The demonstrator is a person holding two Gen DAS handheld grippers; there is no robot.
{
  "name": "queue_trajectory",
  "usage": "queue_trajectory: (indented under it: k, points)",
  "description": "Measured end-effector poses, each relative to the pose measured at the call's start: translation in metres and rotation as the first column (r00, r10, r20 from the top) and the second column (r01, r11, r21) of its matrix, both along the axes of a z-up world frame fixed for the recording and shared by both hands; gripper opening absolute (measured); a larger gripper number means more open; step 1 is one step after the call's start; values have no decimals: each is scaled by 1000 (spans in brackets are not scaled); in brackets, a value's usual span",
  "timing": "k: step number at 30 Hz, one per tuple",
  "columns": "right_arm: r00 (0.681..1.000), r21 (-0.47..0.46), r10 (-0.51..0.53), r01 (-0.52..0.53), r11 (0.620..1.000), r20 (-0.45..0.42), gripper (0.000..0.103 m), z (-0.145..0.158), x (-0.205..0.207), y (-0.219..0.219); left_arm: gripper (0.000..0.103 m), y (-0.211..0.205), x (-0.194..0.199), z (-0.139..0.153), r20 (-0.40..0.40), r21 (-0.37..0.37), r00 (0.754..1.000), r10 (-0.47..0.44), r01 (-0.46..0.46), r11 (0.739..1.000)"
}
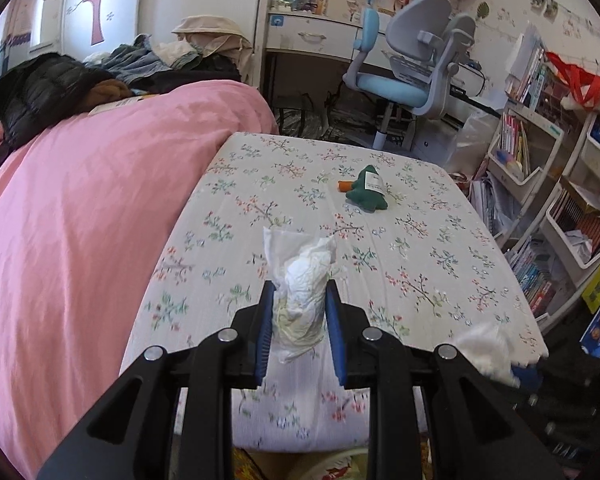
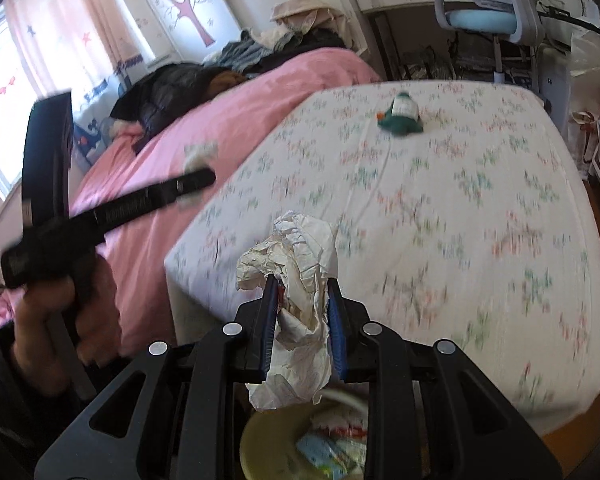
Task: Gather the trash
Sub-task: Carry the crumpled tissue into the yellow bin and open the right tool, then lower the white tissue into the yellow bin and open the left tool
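In the left wrist view my left gripper [image 1: 300, 286] is shut on a crumpled white tissue [image 1: 306, 268], held above the near end of the floral-cloth table [image 1: 400, 208]. In the right wrist view my right gripper [image 2: 301, 282] is shut on a crumpled wad of paper [image 2: 296, 248], above the table's near left corner. A cream bin [image 2: 256, 436] with wrappers inside sits on the floor just below it. The left gripper [image 2: 198, 184] shows blurred at the left, in a person's hand [image 2: 60, 304], with its tissue [image 2: 198, 154] at the tip.
A green plush toy [image 1: 366, 194] with an orange end lies at the table's far side. A pink-covered bed [image 1: 80, 220] with piled clothes runs along the left. A desk chair [image 1: 412, 68] stands beyond the table and book shelves [image 1: 540, 168] to the right.
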State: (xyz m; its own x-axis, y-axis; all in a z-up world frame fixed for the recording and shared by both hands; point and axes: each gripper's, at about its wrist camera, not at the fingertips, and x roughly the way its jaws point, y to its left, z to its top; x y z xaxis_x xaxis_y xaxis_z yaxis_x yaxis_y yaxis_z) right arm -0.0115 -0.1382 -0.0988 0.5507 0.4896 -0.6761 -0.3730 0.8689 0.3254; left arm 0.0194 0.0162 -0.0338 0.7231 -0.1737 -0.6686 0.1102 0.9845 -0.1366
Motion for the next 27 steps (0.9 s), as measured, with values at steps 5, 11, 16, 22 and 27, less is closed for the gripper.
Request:
queue_trajectory:
  k: [5,11,16,22,27]
  points:
    - [998,-42,39,-41,998,-50,22,-19,-32,8,25,-1,-19,-4,-5,-3,1000,0,0,1000]
    - [988,-113,92,-107,988,-128,22,-48,-67,27,25,4,-43,-5,-1,-26,1000,5,-5,1000]
    - [972,-157,121,-154,976,-201,27,-69,-83,41,25,5,-58,-8,-10,-36,1000,2,-3,999]
    - [976,-203,87,-129,971,-201,48,-75,-86,43,25,1,-75,-13,-20,-36,1000,-10,9,999]
    - [988,-152,-25,1,988,-154,57,-66,-77,18,25,-11,-85,-20,-41,-14,998,-43,43,999]
